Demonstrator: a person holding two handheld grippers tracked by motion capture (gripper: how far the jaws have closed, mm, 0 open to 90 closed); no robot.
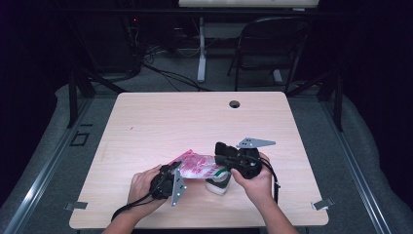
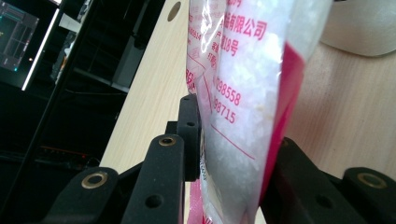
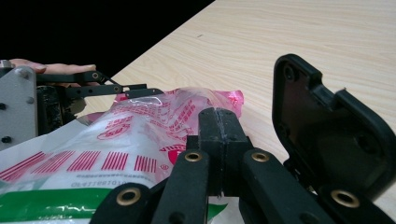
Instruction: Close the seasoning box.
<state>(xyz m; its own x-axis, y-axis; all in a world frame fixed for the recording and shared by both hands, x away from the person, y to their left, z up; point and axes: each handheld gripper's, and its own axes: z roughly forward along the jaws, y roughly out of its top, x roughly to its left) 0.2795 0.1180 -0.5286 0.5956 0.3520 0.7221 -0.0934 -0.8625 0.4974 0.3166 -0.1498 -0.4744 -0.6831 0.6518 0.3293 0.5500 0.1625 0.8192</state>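
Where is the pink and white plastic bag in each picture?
High view: the bag lies low in the middle, between the left claw and the right claw.
Left gripper view: it stands upright in the middle, between that claw's black jaws.
Right gripper view: it spreads across the lower left.
Shared landmark: the light wooden table.

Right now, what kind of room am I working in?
Probably a lab or recording workspace, not a home: a bare wooden desk with a cable hole, loose cables across grey carpet, a folding chair, and dark surroundings.
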